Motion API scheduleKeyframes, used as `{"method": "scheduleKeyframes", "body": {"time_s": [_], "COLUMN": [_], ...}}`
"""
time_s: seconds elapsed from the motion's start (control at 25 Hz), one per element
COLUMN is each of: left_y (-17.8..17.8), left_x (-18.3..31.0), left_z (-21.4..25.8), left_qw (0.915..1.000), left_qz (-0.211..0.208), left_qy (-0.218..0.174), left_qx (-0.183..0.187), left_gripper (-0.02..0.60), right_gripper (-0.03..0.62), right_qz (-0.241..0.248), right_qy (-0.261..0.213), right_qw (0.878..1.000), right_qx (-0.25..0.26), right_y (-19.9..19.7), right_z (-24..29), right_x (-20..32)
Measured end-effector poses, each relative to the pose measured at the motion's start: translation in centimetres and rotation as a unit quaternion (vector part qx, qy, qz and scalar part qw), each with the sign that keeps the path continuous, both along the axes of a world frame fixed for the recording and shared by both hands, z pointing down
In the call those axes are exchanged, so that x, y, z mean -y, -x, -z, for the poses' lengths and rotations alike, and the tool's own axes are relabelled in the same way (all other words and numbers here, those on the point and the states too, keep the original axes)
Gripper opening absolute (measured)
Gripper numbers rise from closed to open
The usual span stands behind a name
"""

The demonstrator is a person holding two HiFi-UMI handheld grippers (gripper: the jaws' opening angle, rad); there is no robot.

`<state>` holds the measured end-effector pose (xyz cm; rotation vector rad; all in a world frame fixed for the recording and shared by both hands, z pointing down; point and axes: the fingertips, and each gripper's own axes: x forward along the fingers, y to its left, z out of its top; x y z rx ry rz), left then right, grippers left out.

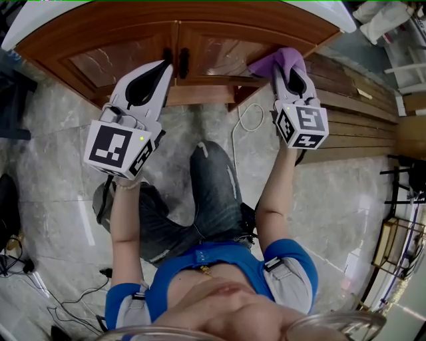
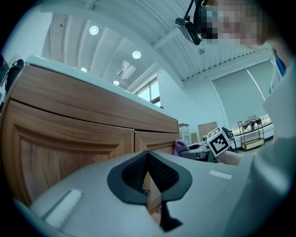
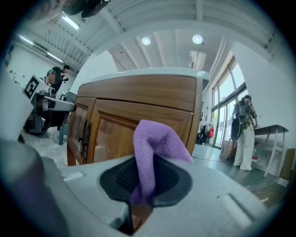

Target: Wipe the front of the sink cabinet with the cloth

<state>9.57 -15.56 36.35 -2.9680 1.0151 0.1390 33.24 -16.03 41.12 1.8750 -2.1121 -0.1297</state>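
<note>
The wooden sink cabinet (image 1: 133, 56) fills the top of the head view, with two panelled doors and dark handles (image 1: 176, 61) at the middle seam. My right gripper (image 1: 288, 68) is shut on a purple cloth (image 1: 278, 60), which lies against the right door near its outer edge. In the right gripper view the cloth (image 3: 152, 152) sticks up from between the jaws, with the right door (image 3: 138, 134) just behind it. My left gripper (image 1: 162, 70) is shut on nothing and points at the left door close to the handles. The left gripper view shows the left door (image 2: 55, 148) and the right gripper (image 2: 217, 141) beyond.
A white countertop (image 1: 40, 20) caps the cabinet. A white cable (image 1: 247, 123) lies on the grey marble floor under the cabinet. Wooden planks (image 1: 359, 113) lie to the right. My knee (image 1: 210, 166) is bent between the arms. A person (image 3: 244, 132) stands far right.
</note>
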Motion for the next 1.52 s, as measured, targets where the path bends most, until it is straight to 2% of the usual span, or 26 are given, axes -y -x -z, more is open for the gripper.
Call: {"method": "scheduleKeyframes", "body": {"time_s": [0.44, 0.88, 1.32, 1.52], "left_y": [0.4, 0.5, 1.6, 1.4], "left_x": [-0.2, -0.6, -0.5, -0.7], "left_z": [0.0, -0.3, 0.2, 0.4], "left_qw": [1.0000, 1.0000, 1.0000, 1.0000], "left_qz": [0.000, -0.002, 0.007, 0.001], "left_qy": [0.001, 0.002, 0.002, -0.001], "left_qx": [-0.002, 0.001, -0.002, -0.007], "left_gripper": [0.000, 0.000, 0.000, 0.000], "right_gripper": [0.057, 0.057, 0.057, 0.057], "right_qz": [0.001, 0.032, 0.087, 0.128], "right_qy": [0.003, 0.003, -0.003, -0.006], "right_qw": [1.000, 0.999, 0.996, 0.992], "right_qx": [0.003, 0.006, 0.007, -0.003], "right_y": [2.3, 6.0, 11.4, 14.9], "right_z": [-0.3, -0.5, -0.4, -0.4], "right_x": [0.9, 1.4, 2.3, 2.7]}}
